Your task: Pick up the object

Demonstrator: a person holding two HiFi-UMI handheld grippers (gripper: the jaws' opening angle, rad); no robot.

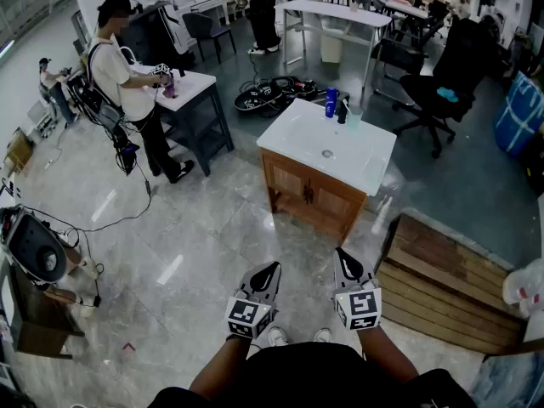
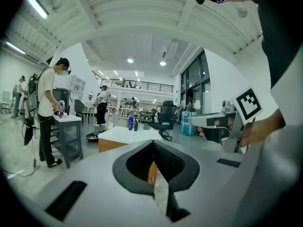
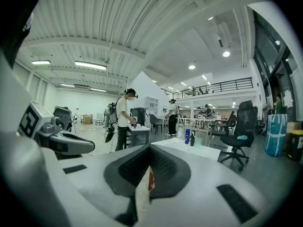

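A white-topped wooden cabinet (image 1: 357,164) stands ahead of me, well out of reach. At its far edge are a blue can (image 1: 331,102), a dark bottle (image 1: 342,109) and a clear cup (image 1: 354,118). The same can (image 2: 130,123) shows small in the left gripper view, and the can (image 3: 187,136) shows again in the right gripper view. My left gripper (image 1: 269,270) and right gripper (image 1: 342,256) are held side by side close to my body, above the floor. Both point toward the cabinet with jaws together and nothing between them.
A person (image 1: 127,79) works at a small white table (image 1: 197,82) at the left. A wooden pallet (image 1: 442,283) lies on the floor at my right. A black office chair (image 1: 442,83) and black round gear (image 1: 272,92) sit beyond the cabinet. Cables trail across the marble floor at the left.
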